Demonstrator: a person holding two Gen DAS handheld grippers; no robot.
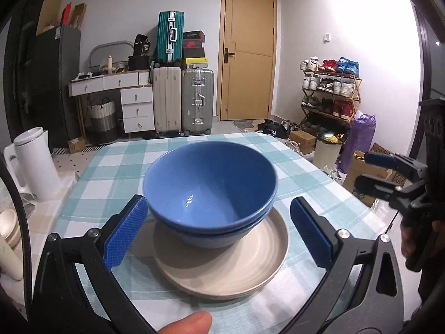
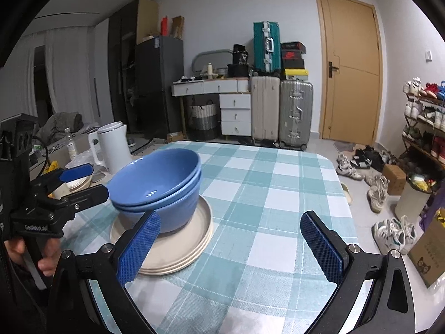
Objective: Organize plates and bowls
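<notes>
Two blue bowls sit nested on a stack of beige plates on the checked tablecloth. My left gripper is open, its blue pads either side of the bowls and not touching them. In the right wrist view the bowls and plates stand left of centre. My right gripper is open and empty, over the cloth just right of the stack. The left gripper also shows in the right wrist view, and the right gripper in the left wrist view.
A white kettle stands on a side counter left of the table, with pale bowls near it. More beige dishes sit by the kettle. The table's far and right edges drop to a floor with shoes and boxes.
</notes>
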